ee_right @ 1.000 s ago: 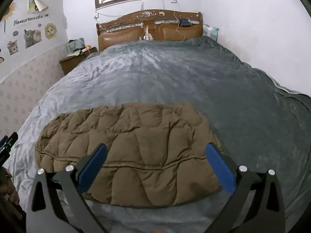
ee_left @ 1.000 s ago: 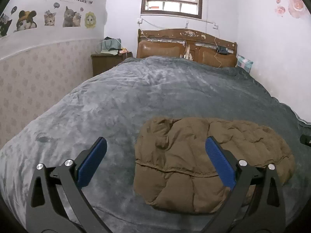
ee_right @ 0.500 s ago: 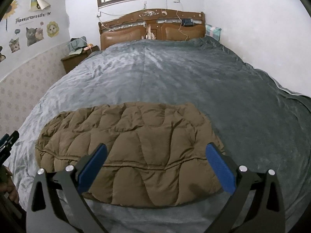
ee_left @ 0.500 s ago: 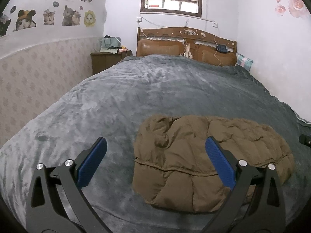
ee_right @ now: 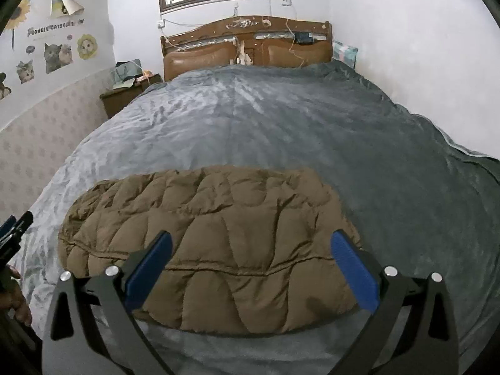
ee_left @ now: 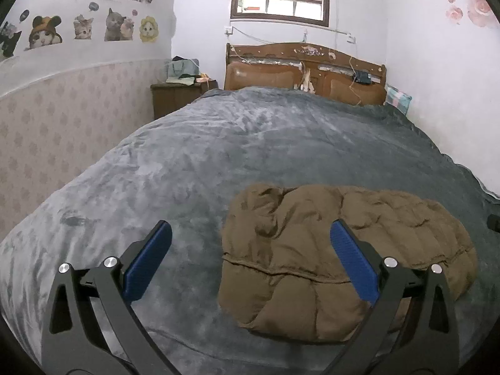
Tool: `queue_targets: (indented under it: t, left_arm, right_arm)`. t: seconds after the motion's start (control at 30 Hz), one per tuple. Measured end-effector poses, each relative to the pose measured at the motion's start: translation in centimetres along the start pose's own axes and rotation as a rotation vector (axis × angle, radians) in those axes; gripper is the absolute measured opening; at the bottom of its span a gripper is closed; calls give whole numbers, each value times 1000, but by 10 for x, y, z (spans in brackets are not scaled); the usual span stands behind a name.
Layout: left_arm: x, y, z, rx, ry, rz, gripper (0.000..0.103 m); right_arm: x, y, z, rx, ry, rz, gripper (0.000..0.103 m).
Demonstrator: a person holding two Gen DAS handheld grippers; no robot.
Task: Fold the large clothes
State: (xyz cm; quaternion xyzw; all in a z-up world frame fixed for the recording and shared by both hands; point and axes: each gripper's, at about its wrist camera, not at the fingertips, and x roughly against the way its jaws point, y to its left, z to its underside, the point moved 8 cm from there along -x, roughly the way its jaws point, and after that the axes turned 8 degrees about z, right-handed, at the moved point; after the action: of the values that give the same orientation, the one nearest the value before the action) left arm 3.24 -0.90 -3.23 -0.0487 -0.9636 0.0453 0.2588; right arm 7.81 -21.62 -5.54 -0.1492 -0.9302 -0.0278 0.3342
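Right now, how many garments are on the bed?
1: a brown puffer jacket, folded, on the grey blanket near the foot end, in front of both open grippers. Nothing visibly hidden.

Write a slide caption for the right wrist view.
Open right gripper poised above a folded brown puffer jacket lying on the grey bed blanket.

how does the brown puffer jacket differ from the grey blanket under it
The brown puffer jacket is quilted into puffy stitched panels; the grey blanket is smooth plush with a soft sheen. The jacket is a compact folded bundle near the foot of the bed; the blanket spreads flat across the whole bed up to the headboard. The jacket lies on top, the blanket beneath. Both are soft fabric, and neither is gripped.
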Motion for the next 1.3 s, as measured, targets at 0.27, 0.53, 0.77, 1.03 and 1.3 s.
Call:
queue_targets:
  t: [0.27, 0.53, 0.77, 1.03, 1.3]
  left_arm:
    - [-3, -3, 1, -9, 13, -2, 100]
    - [-7, 2, -4, 11, -13, -28, 100]
    - [-2, 1, -6, 2, -35, -27, 100]
    - [1, 6, -7, 1, -60, -43, 100]
    - [-1, 3, -6, 12, -48, -12, 100]
  right_arm:
    - [3, 0, 0, -8, -6, -6, 101]
    - [6, -5, -1, -9, -30, 42, 101]
    - [8, -8, -4, -14, -41, 44, 101]
    - [7, -6, -4, -4, -40, 44, 101]
    - [1, -1, -4, 28, -41, 55, 101]
